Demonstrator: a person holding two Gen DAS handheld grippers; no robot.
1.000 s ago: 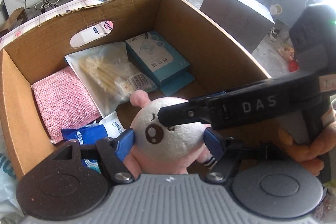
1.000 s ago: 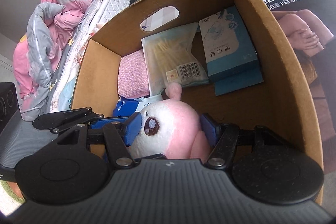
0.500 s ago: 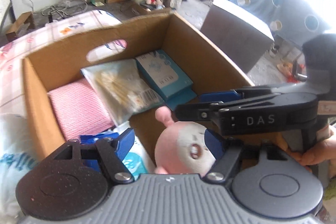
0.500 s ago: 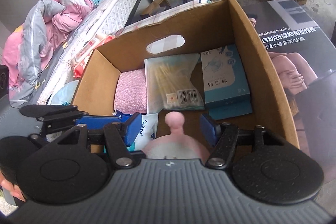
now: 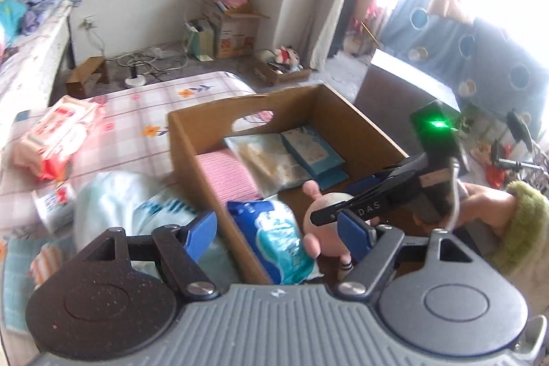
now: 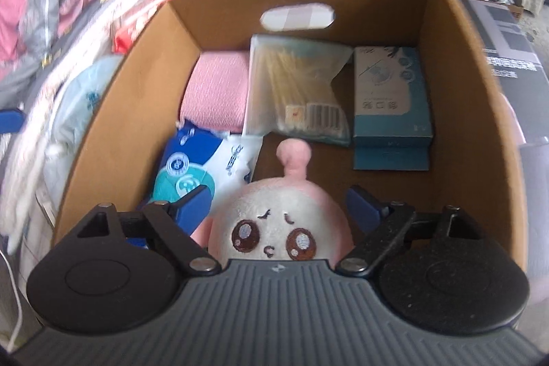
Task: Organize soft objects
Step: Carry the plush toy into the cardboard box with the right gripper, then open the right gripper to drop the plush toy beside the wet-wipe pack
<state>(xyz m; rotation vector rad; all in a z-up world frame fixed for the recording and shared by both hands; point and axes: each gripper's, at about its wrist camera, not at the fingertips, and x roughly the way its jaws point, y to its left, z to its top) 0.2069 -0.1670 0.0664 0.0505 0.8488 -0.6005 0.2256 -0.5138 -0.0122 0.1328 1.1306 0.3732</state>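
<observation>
A pink and white plush toy (image 6: 284,218) sits at the near end of the cardboard box (image 6: 137,91), its face turned to the right wrist camera. My right gripper (image 6: 279,204) straddles its head. The jaws are opening and a gap shows on each side. In the left wrist view the plush toy (image 5: 326,204) lies under the right gripper (image 5: 343,204). My left gripper (image 5: 278,235) hangs above the box (image 5: 192,160) over its left wall, jaws opening with nothing gripped. Also inside are a pink cloth (image 6: 219,91), a blue tissue pack (image 6: 192,167), a swab bag (image 6: 295,91) and a blue carton (image 6: 391,95).
Left of the box, a pale blue bag (image 5: 113,194) and a pink wipes pack (image 5: 58,132) lie on the floral bedsheet. A hand in a green sleeve (image 5: 525,222) holds the right gripper. A dark cabinet (image 5: 405,95) stands behind the box.
My left gripper let go of the plush toy and pulled up and back to the left. The right jaws spread wider and the toy now faces the right camera.
</observation>
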